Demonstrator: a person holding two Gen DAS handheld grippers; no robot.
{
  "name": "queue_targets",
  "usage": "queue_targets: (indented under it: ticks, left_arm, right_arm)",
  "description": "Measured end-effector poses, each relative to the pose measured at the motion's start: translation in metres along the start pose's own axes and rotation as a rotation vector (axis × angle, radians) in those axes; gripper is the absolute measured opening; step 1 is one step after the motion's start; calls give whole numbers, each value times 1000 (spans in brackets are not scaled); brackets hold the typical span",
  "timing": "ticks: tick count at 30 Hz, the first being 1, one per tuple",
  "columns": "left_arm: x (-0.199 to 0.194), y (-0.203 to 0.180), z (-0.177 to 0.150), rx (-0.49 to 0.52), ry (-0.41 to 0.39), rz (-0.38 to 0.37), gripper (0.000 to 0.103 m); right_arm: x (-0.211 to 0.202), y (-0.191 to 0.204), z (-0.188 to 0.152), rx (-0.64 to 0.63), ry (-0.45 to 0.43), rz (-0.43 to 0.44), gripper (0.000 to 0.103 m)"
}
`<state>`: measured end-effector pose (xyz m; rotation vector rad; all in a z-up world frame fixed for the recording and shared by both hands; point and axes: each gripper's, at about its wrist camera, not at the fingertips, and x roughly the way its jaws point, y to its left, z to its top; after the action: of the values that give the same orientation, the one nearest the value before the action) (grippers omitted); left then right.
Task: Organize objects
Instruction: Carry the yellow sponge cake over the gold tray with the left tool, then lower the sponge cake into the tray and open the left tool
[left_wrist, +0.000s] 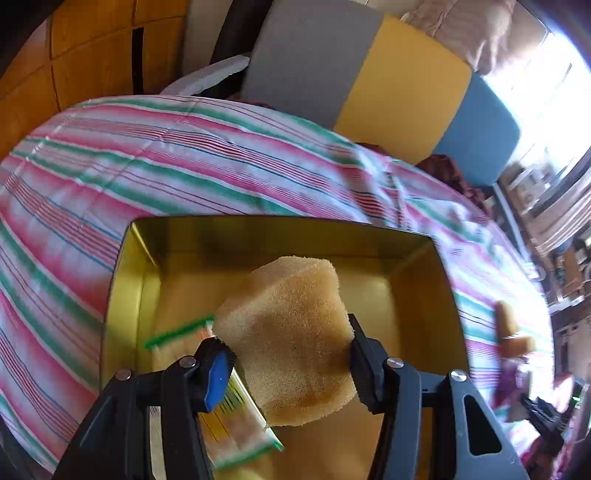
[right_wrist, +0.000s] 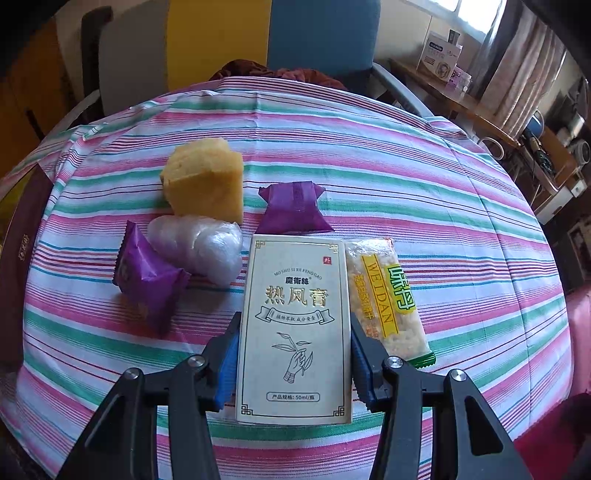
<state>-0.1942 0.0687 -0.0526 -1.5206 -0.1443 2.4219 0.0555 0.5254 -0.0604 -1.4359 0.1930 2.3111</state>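
Observation:
My left gripper (left_wrist: 288, 343) is shut on a tan sponge (left_wrist: 295, 291), squeezed between the pads and held over an open gold tin (left_wrist: 122, 280). A snack packet with green edges (left_wrist: 177, 332) lies inside the tin under the sponge. In the right wrist view my right gripper (right_wrist: 295, 328) points down at the striped cloth, and its pads press both long sides of a white carton with gold lettering (right_wrist: 295, 273), which lies flat. A yellow-and-green snack packet (right_wrist: 388, 302) lies against the carton's right side.
Beyond the carton lie a yellow sponge (right_wrist: 205, 181), a clear-wrapped white bundle (right_wrist: 199, 251) and two purple packets (right_wrist: 291, 210) (right_wrist: 147, 284). A dark maroon lid (right_wrist: 18, 240) sits at the left edge. Grey, yellow and blue chair backs (left_wrist: 399, 92) stand behind the table.

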Motion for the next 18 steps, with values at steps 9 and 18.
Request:
queue_targets:
  ticks: [9,18]
  left_arm:
    - [39,20,23,8,43,163,64]
    - [4,32,23,-61,-44,86,83]
  right_arm:
    - [1,1,0,-5,4,-6,52]
    - [4,2,-2,-8,29,-15,53]
